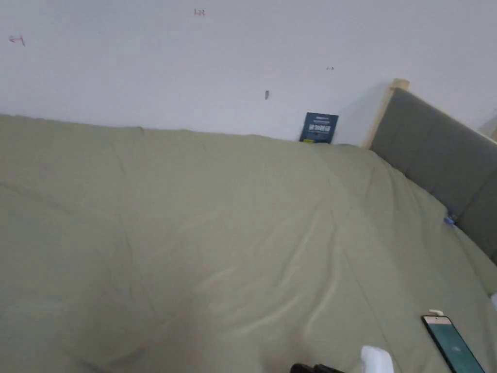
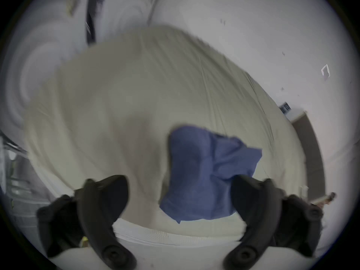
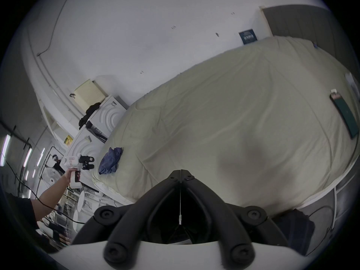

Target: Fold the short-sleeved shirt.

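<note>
A crumpled blue shirt [image 2: 204,173] lies near the corner of a bed covered with a pale green sheet [image 2: 136,99]. In the left gripper view, my left gripper [image 2: 179,188] is open, its black jaws spread wide just short of the shirt, nothing between them. The right gripper view shows the same shirt [image 3: 110,161] far off at the bed's corner, with the left gripper [image 3: 88,162] held in a hand right beside it. My right gripper [image 3: 180,174] is shut, jaw tips pressed together on nothing, over the near edge of the bed.
A phone [image 1: 454,346] lies on the sheet [image 1: 218,233] at the right. A grey padded headboard [image 1: 437,155] stands at the right end, a white wall behind with a dark blue card [image 1: 319,127]. White boxes [image 3: 97,126] stand beyond the shirt's corner.
</note>
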A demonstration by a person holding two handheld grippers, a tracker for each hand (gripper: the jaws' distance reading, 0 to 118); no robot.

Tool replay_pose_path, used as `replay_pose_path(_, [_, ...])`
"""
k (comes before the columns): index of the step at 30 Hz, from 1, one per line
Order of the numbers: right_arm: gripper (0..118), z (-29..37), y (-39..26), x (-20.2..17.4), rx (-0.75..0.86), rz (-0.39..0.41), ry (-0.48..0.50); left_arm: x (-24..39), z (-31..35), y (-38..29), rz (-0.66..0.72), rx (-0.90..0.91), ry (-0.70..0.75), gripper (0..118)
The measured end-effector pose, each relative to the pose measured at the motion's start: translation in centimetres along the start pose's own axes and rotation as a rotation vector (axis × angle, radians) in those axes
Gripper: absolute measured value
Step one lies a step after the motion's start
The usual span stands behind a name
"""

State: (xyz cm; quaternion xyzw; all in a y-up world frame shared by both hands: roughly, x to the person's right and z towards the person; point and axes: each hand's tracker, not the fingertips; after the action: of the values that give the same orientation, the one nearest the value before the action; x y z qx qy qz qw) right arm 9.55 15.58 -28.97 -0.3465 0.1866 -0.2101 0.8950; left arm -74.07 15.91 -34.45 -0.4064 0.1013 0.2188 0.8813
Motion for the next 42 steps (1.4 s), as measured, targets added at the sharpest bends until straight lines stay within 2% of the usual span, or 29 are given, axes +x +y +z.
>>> replay_pose_path(1, [1,0.6,0.6,-0.1,0.027,0.039,-0.018,2.6,2.8,-1.1,-0.007,0.117,0.04,66])
replay_pose_path(2, [1,1.1,1.1,-0.2,0.052,0.065,-0.043,5.1,5.0,-2.4,-0.032,0.233,0.018,57])
replay_pose_path(3, [1,1.9,1.8,-0.4,0.085,0.093,-0.066,8.3,7.3,-4.0,-0.042,0.339,0.0,32])
replay_pose_path(4, [1,2.8,2.7,-0.7,0.124,0.127,-0.084,11.6,9.5,-5.7,-0.081,0.416,-0.003,19])
replay_pose_path(7, [1,5.6,5.5,-2.2,0.248,0.244,-0.111,22.9,15.0,-9.9,-0.242,0.626,-0.032,15])
replay_pose_path(9, [1,7.6,7.4,-3.5,0.344,0.324,-0.134,28.2,16.1,-12.0,-0.322,0.709,-0.085,14])
replay_pose_path(12, [1,10.3,10.6,-5.3,0.452,0.43,-0.165,37.4,18.0,-14.2,-0.383,0.768,-0.186,14])
replay_pose_path(14, [1,11.6,11.9,-5.9,0.514,0.479,-0.215,41.6,18.0,-15.4,-0.437,0.776,-0.209,14])
replay_pose_path(16, [2,13.0,12.6,-6.3,0.531,0.526,-0.218,45.1,18.2,-17.1,-0.471,0.834,-0.196,14])
replay_pose_path(19, [2,14.1,12.1,-5.9,0.599,0.526,-0.27,47.8,19.5,-19.3,-0.49,0.845,-0.193,14])
replay_pose_path(21, [2,14.5,11.7,-5.8,0.608,0.498,-0.276,48.6,20.5,-20.2,-0.476,0.832,-0.277,14])
replay_pose_path(24, [3,14.6,11.5,-5.5,0.602,0.512,-0.315,49.5,20.6,-20.7,-0.564,0.822,-0.151,14])
replay_pose_path(25, [3,14.7,11.3,-5.6,0.605,0.525,-0.345,49.7,20.7,-20.9,-0.583,0.814,-0.183,14])
replay_pose_path(28, [4,15.1,11.0,-5.6,0.631,0.476,-0.303,49.3,20.8,-21.3,-0.572,0.828,-0.195,14])
replay_pose_path(31, [11,15.2,11.0,-5.8,0.64,0.464,-0.289,49.4,21.0,-21.5,-0.592,0.837,-0.165,15])
replay_pose_path(32, [14,15.3,10.9,-5.8,0.649,0.466,-0.283,49.3,21.0,-21.5,-0.599,0.831,-0.174,17])
replay_pose_path(33, [30,15.4,10.8,-5.9,0.658,0.466,-0.284,49.5,21.2,-21.5,-0.597,0.824,-0.183,29])
replay_pose_path(34, [53,15.4,10.8,-6.1,0.663,0.465,-0.282,49.5,21.2,-21.5,-0.591,0.813,-0.189,53])
replay_pose_path(35, [83,15.4,10.9,-6.1,0.66,0.464,-0.274,49.4,21.2,-21.5,-0.589,0.812,-0.193,83])
replay_pose_path(36, [99,15.5,11.0,-6.1,0.659,0.463,-0.271,49.3,21.3,-21.5,-0.591,0.825,-0.201,88])
replay_pose_path(37, [108,15.5,11.0,-6.3,0.662,0.464,-0.275,49.4,21.5,-21.5,-0.592,0.832,-0.199,88])
replay_pose_path(38, [112,15.7,10.9,-6.7,0.68,0.464,-0.295,49.5,21.5,-21.4,-0.593,0.835,-0.194,89])
replay_pose_path(39, [112,15.8,10.9,-6.9,0.703,0.465,-0.315,49.6,21.6,-21.3,-0.592,0.835,-0.188,95])
replay_pose_path(41, [113,15.8,11.1,-7.2,0.713,0.455,-0.323,49.6,21.9,-21.0,-0.577,0.843,-0.183,115])
replay_pose_path(42, [113,15.8,11.3,-7.2,0.698,0.424,-0.332,49.5,22.0,-21.0,-0.568,0.851,-0.191,117])
